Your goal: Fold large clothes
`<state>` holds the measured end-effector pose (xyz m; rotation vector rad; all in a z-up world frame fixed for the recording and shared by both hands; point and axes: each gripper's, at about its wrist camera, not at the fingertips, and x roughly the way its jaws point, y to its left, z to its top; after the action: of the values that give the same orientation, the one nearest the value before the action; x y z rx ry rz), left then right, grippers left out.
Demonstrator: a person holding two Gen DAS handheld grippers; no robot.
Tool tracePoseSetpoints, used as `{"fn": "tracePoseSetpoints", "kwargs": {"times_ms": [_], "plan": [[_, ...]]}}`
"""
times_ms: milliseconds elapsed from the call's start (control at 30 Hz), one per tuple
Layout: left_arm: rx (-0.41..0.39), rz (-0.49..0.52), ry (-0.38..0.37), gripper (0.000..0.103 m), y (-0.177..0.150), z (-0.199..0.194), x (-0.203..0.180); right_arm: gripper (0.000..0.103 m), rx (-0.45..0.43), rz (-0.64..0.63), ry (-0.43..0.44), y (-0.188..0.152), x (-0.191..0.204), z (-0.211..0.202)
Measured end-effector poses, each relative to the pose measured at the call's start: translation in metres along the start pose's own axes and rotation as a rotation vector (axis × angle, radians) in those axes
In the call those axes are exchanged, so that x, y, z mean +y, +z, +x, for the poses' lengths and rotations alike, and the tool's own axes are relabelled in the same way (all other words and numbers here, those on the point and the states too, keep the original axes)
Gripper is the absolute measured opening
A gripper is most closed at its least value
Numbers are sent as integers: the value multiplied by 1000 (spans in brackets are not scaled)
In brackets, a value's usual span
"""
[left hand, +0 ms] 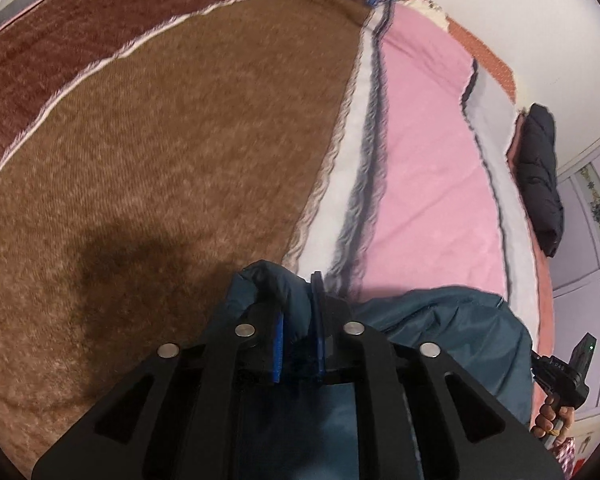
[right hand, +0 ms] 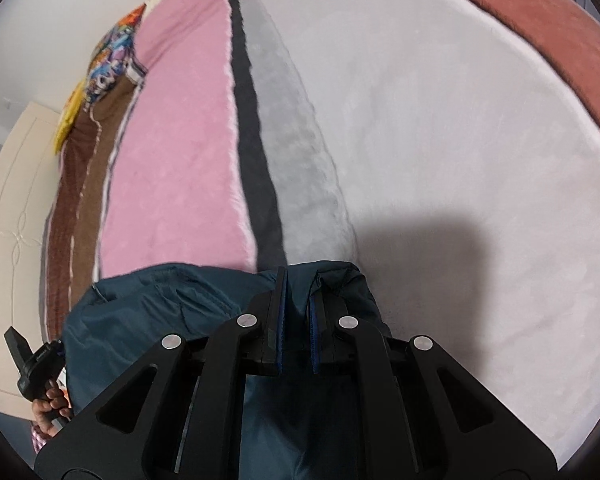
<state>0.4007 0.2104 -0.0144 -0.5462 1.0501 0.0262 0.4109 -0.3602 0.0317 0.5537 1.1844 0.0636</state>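
A dark teal jacket [left hand: 452,320] hangs by its edge between both grippers over a bed. In the left wrist view my left gripper [left hand: 298,296] is shut on a bunched fold of the jacket, with teal cloth filling the gap between its blue pads [left hand: 277,344], above the brown stripe of the blanket. In the right wrist view my right gripper [right hand: 298,284] is shut on the jacket [right hand: 160,312] in the same way, above the white stripe. Each view catches the other gripper at its edge, held in a hand [left hand: 552,420].
A striped plush blanket [left hand: 160,152] covers the bed in brown, white, grey and pink bands [right hand: 180,140]. A black puffy garment [left hand: 540,176] lies at the bed's far edge. Colourful pillows [right hand: 108,60] sit at the head, and a cream cupboard door [right hand: 16,220] stands beyond.
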Motion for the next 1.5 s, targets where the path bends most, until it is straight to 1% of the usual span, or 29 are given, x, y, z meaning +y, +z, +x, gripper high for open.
{"fn": "tracePoseSetpoints", "kwargs": {"times_ms": [67, 100, 200, 300, 333, 367, 400, 433, 467, 533, 600, 633, 700, 733, 767, 833, 867, 900, 933, 967, 1000, 1033, 1067, 1133, 1200, 1233, 1267, 1333, 1500], "plan": [[24, -33, -7, 18, 0, 2, 3, 15, 20, 12, 3, -3, -1, 1], [30, -49, -13, 22, 1, 2, 4, 16, 25, 18, 8, -4, -1, -1], [19, -78, -56, 31, 4, -13, 6, 20, 25, 35, 42, -1, -1, -12], [-3, -75, -98, 37, 7, -33, 5, 25, 25, 85, 117, 2, -6, -34], [-15, -80, -106, 42, 9, -41, 5, 26, 27, 110, 153, 4, -9, -41], [-33, -91, -101, 49, 11, -46, 5, 32, 34, 139, 187, 5, -11, -45], [-60, -107, -102, 62, 13, -52, 6, 41, 40, 170, 217, 7, -13, -48], [-104, -130, -107, 63, 16, -62, 7, 46, 32, 191, 225, 10, -12, -52], [-131, -140, -114, 63, 20, -68, 8, 54, -1, 215, 227, 11, -14, -59], [-176, -152, -132, 63, 24, -84, 6, 57, -35, 247, 260, 14, -16, -70], [-216, -135, -167, 63, 19, -97, -2, 57, -74, 265, 247, 13, -16, -83], [-231, -112, -175, 63, 15, -103, -7, 57, -108, 219, 217, 10, -10, -92], [-231, -1, -142, 63, 4, -111, -26, 57, -161, 99, 120, 0, 7, -108], [-226, 71, -131, 63, -7, -115, -36, 56, -198, 3, 49, -14, 21, -118], [-224, 117, -126, 63, -15, -117, -41, 52, -225, -70, 2, -27, 32, -123], [-227, 224, -98, 63, -41, -120, -56, 30, -268, -241, -108, -62, 54, -126], [-237, 276, -75, 63, -56, -121, -62, 24, -283, -323, -146, -83, 65, -125], [-254, 342, -41, 62, -74, -121, -71, 14, -292, -375, -164, -99, 72, -120], [-268, 383, -22, 56, -85, -121, -75, 9, -300, -452, -171, -124, 81, -115], [-294, 447, 10, 56, -102, -118, -84, 9, -300, -508, -166, -141, 89, -109], [-307, 494, 24, 56, -115, -115, -91, 8, -290, -555, -163, -156, 98, -99], [-302, 537, 31, 56, -127, -106, -100, 8, -269, -585, -162, -165, 104, -88], [-284, 549, 38, 55, -131, -97, -105, 8, -241, -605, -168, -170, 108, -76], [-244, 541, 67, 52, -133, -75, -108, 8, -216, -602, -212, -168, 112, -51], [-189, 481, 127, 50, -127, -48, -101, 8, -179, -555, -258, -157, 108, -26], [-159, 448, 140, 49, -126, -39, -96, 8, -160, -529, -260, -152, 107, -14], [-143, 426, 144, 49, -124, -32, -92, 3, -146, -505, -261, -148, 103, -8], [-139, 415, 148, 49, -120, -23, -86, 2, -118, -475, -250, -142, 98, 3], [-134, 419, 158, 49, -120, -12, -86, 1, -118, -513, -292, -144, 99, 23]]}}
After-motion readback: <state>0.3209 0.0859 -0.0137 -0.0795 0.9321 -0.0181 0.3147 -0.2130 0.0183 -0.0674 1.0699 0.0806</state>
